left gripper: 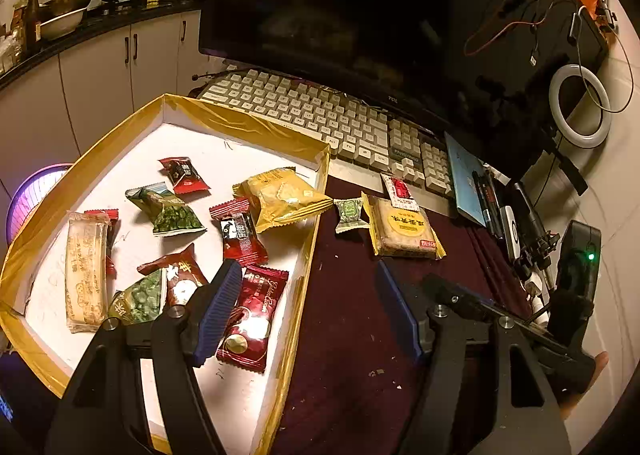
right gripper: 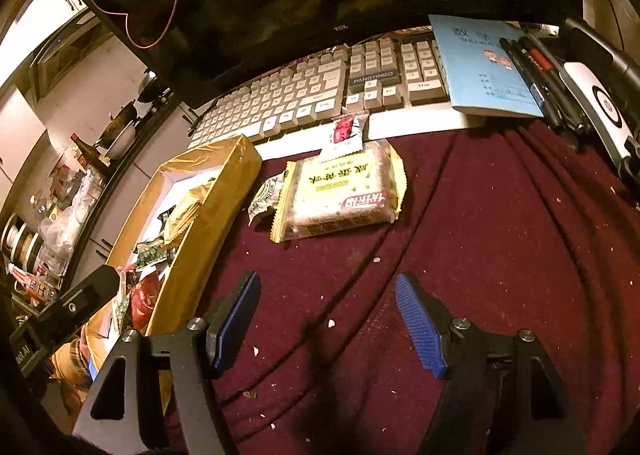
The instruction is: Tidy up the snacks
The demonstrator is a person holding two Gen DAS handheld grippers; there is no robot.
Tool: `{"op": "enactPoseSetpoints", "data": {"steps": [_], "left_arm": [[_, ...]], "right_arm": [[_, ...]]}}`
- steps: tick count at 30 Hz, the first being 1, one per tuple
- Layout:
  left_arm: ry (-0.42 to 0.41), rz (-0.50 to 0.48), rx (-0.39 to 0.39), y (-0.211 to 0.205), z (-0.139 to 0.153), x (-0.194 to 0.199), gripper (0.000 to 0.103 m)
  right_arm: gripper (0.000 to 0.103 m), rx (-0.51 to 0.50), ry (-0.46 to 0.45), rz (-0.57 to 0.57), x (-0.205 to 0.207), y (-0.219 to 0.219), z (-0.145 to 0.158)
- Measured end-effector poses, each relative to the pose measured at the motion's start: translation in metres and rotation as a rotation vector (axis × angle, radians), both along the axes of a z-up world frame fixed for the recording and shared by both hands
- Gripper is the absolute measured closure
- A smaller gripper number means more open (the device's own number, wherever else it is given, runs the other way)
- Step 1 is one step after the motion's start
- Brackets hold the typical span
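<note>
Three snacks lay on the maroon cloth (right gripper: 480, 235) w/ the yellow cracker pack (right gripper: 340, 195) flat, long axis roughly parallel to the keyboard (right gripper: 304, 103), clear window showing brown biscuits. A green candy (right gripper: 266, 195) touched its left end, a red-white sachet (right gripper: 346, 131) its far edge. Box (left gripper: 312, 239) beside them held approx. ten packets. Left gripper (left gripper: 308, 315) and right gripper (right gripper: 328, 323) both hung spread, holding nothing.

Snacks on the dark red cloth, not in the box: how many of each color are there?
Yellow packet: 1
Green candy: 1
Red-and-white packet: 1
Total: 3
</note>
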State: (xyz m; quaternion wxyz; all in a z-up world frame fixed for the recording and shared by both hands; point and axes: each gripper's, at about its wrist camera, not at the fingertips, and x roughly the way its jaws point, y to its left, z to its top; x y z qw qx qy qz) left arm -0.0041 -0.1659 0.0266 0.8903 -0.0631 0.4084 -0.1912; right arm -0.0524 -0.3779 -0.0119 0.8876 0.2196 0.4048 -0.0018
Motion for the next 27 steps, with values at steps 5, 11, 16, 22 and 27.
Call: {"op": "enactPoseSetpoints", "data": {"steps": [5, 11, 16, 22, 27], "left_arm": [[0.008, -0.008, 0.004, -0.003, -0.002, 0.000, 0.035], [0.005, -0.018, 0.008, -0.008, -0.001, -0.001, 0.035], [0.007, -0.024, 0.010, -0.011, -0.002, 0.000, 0.035], [0.014, -0.025, 0.014, -0.014, -0.004, 0.002, 0.035], [0.012, -0.033, 0.017, -0.016, -0.005, 0.004, 0.035]], "right_arm": [[0.031, -0.008, -0.004, 0.005, 0.003, 0.000, 0.004], [0.031, -0.006, 0.003, 0.007, 0.005, -0.002, 0.002], [0.031, -0.007, 0.008, 0.007, 0.008, -0.004, 0.001], [0.031, -0.008, 0.010, 0.010, 0.013, -0.004, 0.001], [0.031, -0.008, 0.017, 0.017, 0.018, -0.003, 0.000]]}}
